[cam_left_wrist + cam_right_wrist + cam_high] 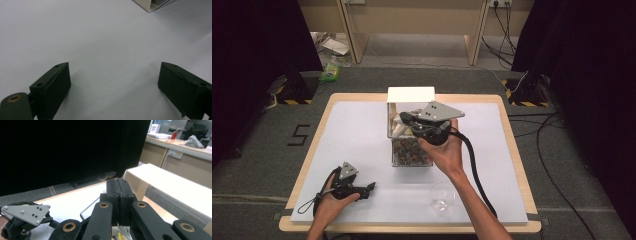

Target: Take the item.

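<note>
The left gripper (113,85) rests with jaws spread on the matte white bench (362,135); the right gripper (119,195) is clenched empty above the clear box (411,145).

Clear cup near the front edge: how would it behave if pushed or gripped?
The cup looks thin, clear and empty, so probably light and likely to slide on the smooth white mat. It seems to lie on its side, so it may roll. Thin walls might flex or crack under a hard squeeze.
</note>
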Demonstrator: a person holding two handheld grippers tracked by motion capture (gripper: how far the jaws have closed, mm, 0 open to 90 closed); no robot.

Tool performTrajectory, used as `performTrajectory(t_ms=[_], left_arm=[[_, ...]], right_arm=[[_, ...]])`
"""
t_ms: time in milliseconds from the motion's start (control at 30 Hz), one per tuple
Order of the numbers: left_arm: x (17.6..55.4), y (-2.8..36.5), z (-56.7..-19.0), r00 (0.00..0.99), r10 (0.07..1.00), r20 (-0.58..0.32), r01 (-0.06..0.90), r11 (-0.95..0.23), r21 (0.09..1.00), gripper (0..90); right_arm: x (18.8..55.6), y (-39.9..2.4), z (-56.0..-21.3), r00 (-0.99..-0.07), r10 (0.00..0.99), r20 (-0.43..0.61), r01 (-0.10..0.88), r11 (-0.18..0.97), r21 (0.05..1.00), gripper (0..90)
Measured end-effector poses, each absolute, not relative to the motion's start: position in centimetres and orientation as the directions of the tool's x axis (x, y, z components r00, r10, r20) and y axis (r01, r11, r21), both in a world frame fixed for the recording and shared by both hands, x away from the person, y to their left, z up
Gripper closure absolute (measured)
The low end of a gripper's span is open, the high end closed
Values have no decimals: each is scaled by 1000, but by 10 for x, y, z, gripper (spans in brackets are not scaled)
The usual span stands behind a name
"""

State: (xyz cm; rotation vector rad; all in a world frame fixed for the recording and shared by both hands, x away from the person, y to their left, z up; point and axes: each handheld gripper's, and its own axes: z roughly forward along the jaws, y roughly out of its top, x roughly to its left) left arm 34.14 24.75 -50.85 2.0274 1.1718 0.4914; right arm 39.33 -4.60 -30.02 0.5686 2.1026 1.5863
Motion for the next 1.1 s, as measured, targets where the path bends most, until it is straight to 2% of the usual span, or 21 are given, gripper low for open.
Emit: performTrajectory(t_ms=[633,1100], left_arm=[[341,248,-508,512,858,-31,579,-318,751,103],[341,247,-508,511,859,-29,579,-319,750,103]], right_arm=[[377,-62,-261,-809,572,-133,-25,192,981,900],[358,-81,-256,-815,562,-144,-56,172,984,900]])
